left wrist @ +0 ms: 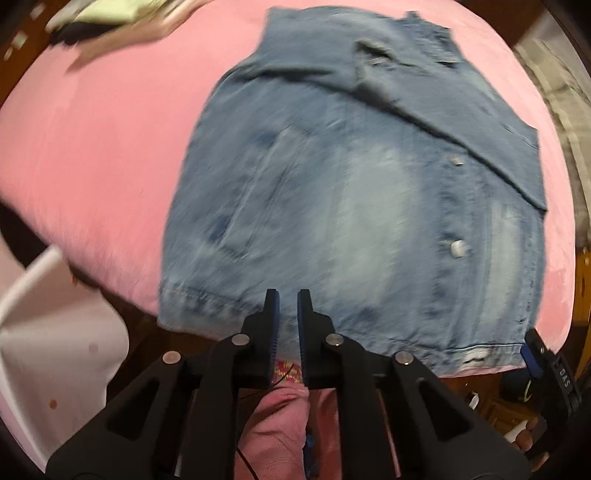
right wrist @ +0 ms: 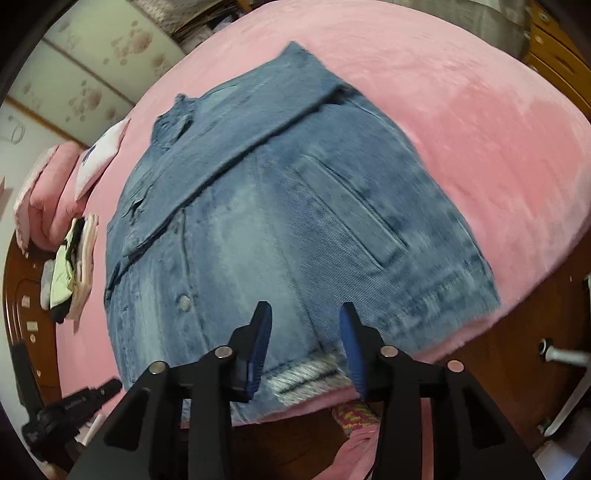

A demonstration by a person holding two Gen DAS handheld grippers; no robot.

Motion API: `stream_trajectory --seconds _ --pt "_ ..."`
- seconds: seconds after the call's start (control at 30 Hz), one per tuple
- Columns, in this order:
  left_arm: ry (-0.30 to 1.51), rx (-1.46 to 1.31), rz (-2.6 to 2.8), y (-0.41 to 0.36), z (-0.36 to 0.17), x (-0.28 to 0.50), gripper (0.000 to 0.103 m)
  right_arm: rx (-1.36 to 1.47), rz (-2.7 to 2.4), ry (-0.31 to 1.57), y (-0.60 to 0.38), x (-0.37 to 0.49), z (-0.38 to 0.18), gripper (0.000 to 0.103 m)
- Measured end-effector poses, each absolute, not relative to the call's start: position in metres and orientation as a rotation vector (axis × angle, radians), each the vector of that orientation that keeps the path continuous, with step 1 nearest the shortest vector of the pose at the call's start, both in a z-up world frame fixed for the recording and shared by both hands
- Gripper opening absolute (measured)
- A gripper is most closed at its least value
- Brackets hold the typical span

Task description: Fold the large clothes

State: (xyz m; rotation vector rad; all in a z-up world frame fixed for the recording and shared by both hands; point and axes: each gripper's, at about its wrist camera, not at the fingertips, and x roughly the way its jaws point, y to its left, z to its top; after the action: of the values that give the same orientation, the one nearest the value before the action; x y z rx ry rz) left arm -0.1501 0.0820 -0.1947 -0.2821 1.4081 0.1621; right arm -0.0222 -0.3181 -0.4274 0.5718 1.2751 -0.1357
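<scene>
In the left wrist view, a white curved rail (left wrist: pixel 26 280) lies far to the left of the left claw (left wrist: pixel 288 295), and a pile of folded clothes (left wrist: pixel 107 14) sits well ahead of it and to its left on the pink bed (left wrist: pixel 92 147). The left claw stands over the near edge of the bed with its jaws parted by a narrow gap and nothing between them. Just ahead of its tips lies the denim jacket (left wrist: pixel 351 184), spread flat on the bed with a sleeve folded across its upper part and its hem nearest the claw. The right claw (left wrist: pixel 535 354) shows at the jacket's hem corner, off to the right.

In the right wrist view, the left claw (right wrist: pixel 107 389) sits low to the left of the right claw (right wrist: pixel 304 310), beside the bed. The right claw hangs above the denim jacket's (right wrist: pixel 277 221) hem with its jaws moderately apart, gripping nothing. The jacket stretches ahead of it, with pink bedding (right wrist: pixel 498 129) to the right.
</scene>
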Motion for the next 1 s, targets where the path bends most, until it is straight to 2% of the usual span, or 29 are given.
stream_trajectory --seconds 0.03,0.1,0.17,0.27,0.37,0.5,0.57,0.63,0.77,1.0 --pt "1.413 -0.296 0.176 0.087 -0.2 -0.154 0.015 0.586 -0.154 1.282 -0.321 -0.026 -0.434 0.041" --pt "1.417 -0.333 0.213 0.103 -0.21 -0.167 0.034 0.627 -0.198 1.302 -0.33 -0.039 -0.445 0.041" --pt "1.409 -0.359 0.247 0.114 -0.217 -0.178 0.044 0.679 -0.247 1.319 -0.342 -0.055 -0.455 0.041" --pt "1.418 -0.413 0.283 0.131 -0.23 -0.192 0.046 0.724 -0.311 1.327 -0.358 -0.075 -0.464 0.043" --pt "1.439 -0.47 0.316 0.147 -0.241 -0.206 0.047 0.776 -0.373 1.305 -0.378 -0.09 -0.471 0.054" --pt "1.416 -0.542 0.341 0.165 -0.247 -0.224 0.058 0.807 -0.404 1.277 -0.402 -0.096 -0.48 0.054" --pt "1.405 -0.57 0.335 0.17 -0.249 -0.231 0.06 0.797 -0.37 1.279 -0.41 -0.091 -0.486 0.055" --pt "1.394 -0.586 0.324 0.174 -0.25 -0.235 0.061 0.753 -0.336 1.291 -0.414 -0.086 -0.492 0.059" --pt "1.397 -0.588 0.335 0.179 -0.252 -0.24 0.062 0.64 -0.357 1.329 -0.415 -0.085 -0.486 0.077" --pt "1.406 -0.627 0.317 0.185 -0.257 -0.25 0.062 0.638 -0.314 1.25 -0.421 -0.086 -0.476 0.078"
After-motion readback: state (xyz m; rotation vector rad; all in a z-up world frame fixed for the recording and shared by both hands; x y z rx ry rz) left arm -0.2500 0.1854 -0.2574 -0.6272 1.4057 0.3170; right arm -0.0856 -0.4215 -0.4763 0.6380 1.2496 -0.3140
